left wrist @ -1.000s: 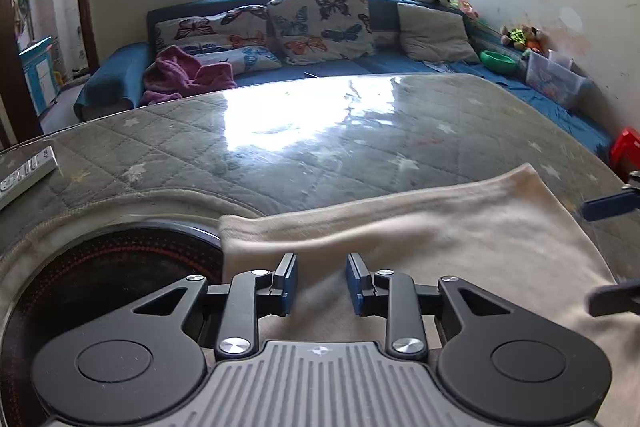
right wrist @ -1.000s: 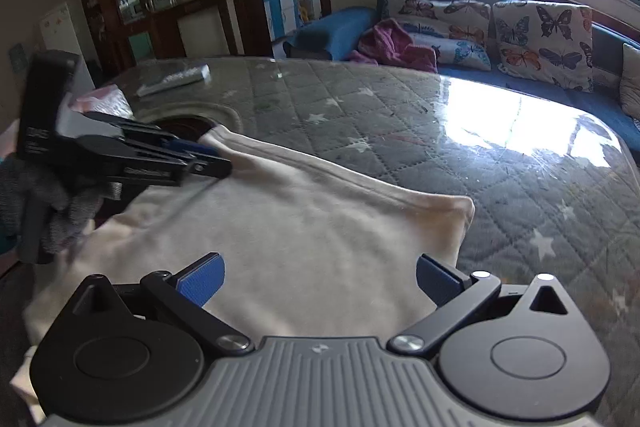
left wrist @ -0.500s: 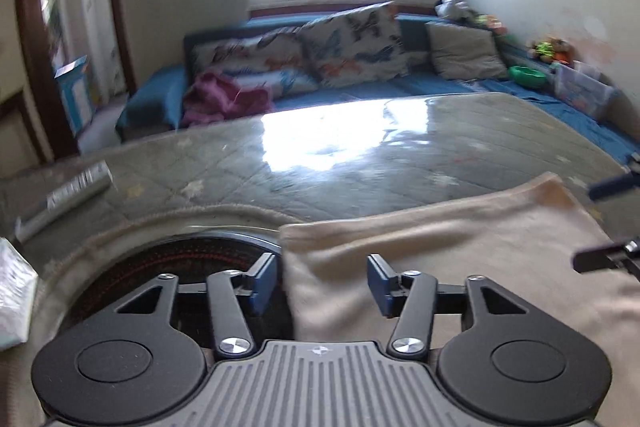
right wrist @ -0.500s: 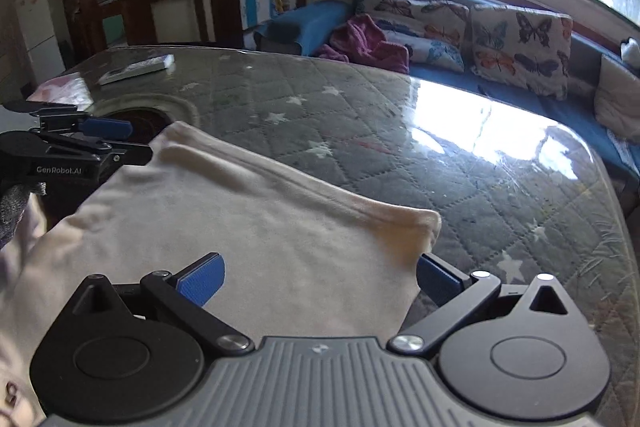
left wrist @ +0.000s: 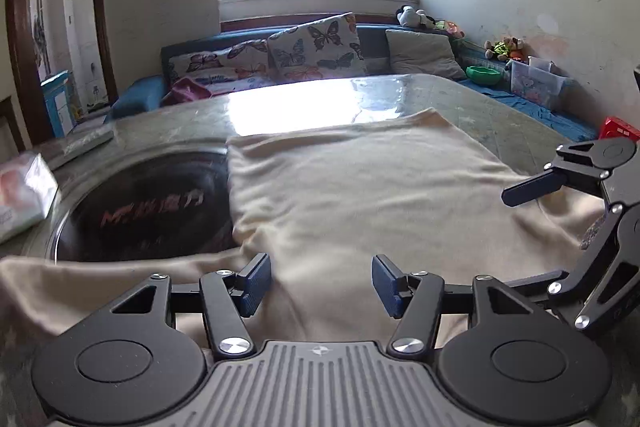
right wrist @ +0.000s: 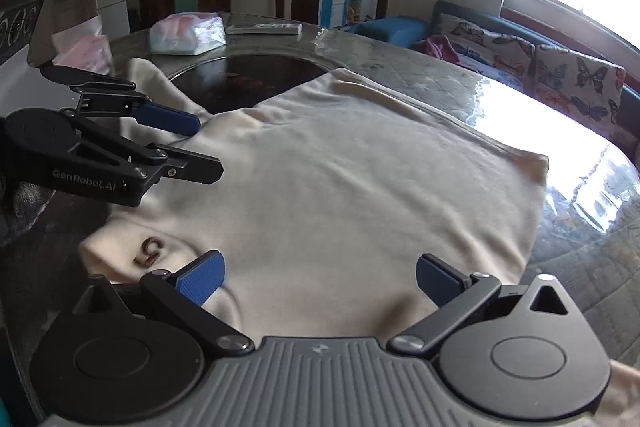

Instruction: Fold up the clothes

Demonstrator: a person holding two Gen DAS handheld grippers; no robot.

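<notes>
A cream garment (left wrist: 360,195) lies flat on the quilted table, its left part over a dark round inset. It also shows in the right wrist view (right wrist: 360,195), with a small brown letter mark near its near left edge. My left gripper (left wrist: 320,281) is open and empty above the garment's near edge; it also shows at the left of the right wrist view (right wrist: 202,147). My right gripper (right wrist: 320,277) is open and empty above the garment's near right part; it also shows at the right edge of the left wrist view (left wrist: 520,239).
The dark round inset (left wrist: 148,211) sits in the table (right wrist: 580,267). A plastic-wrapped packet (right wrist: 186,35) and a remote (right wrist: 262,28) lie at the table's far side. A blue sofa with butterfly cushions (left wrist: 316,51) stands beyond the table.
Both grippers have pulled back and risen from the garment. The left gripper has opened wider. More of the garment shows, lying flat.
</notes>
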